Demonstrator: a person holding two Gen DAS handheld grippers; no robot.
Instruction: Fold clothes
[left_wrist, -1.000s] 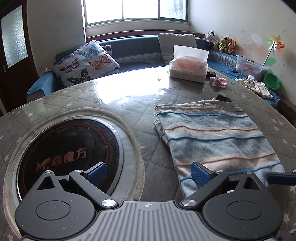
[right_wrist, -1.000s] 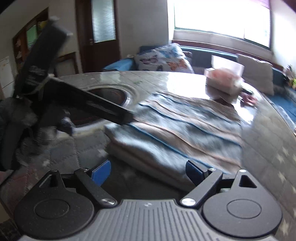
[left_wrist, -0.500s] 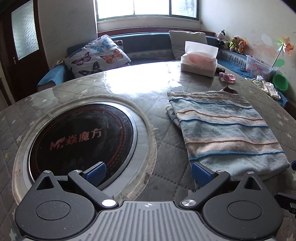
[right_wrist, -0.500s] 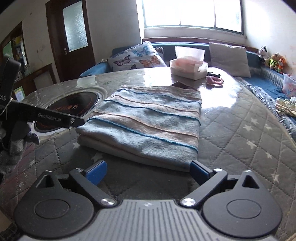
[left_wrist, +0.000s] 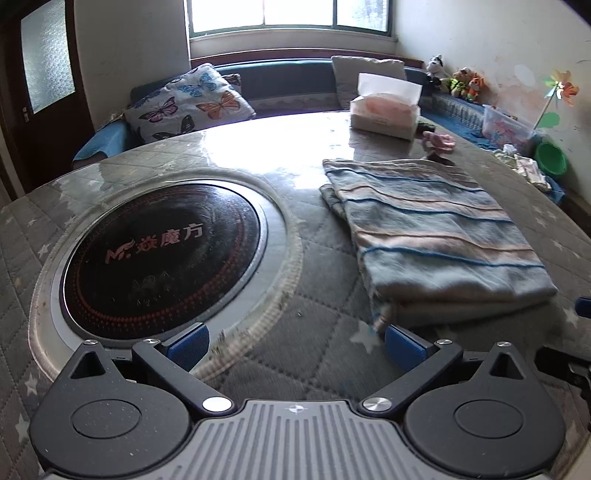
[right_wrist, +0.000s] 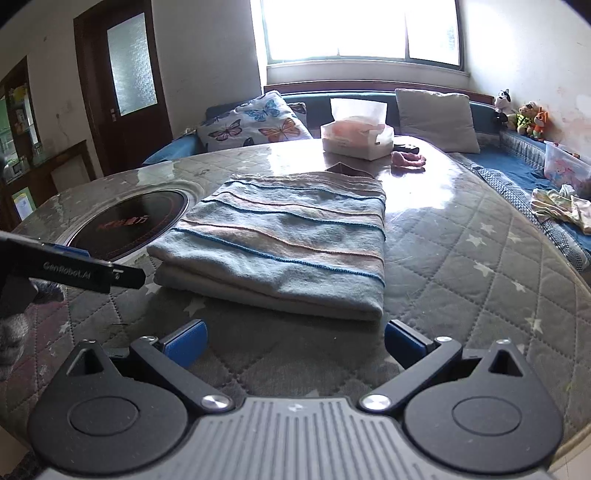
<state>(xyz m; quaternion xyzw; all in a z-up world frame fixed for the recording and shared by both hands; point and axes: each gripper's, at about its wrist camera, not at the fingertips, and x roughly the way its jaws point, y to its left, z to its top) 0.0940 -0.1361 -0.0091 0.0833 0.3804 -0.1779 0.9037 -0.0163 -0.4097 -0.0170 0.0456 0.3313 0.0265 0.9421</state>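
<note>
Striped garment lies folded just right of the hotplate, both grippers, left and right, spread and empty; judge square edges before retreating.

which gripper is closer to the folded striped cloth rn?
Roughly even. Right gripper faces the folded striped cloth at its near edge; left gripper sits off its near-left corner. Both open, touching nothing.

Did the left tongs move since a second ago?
Yes. The left tongs backed away from the striped cloth; more of the round black cooktop shows.
</note>
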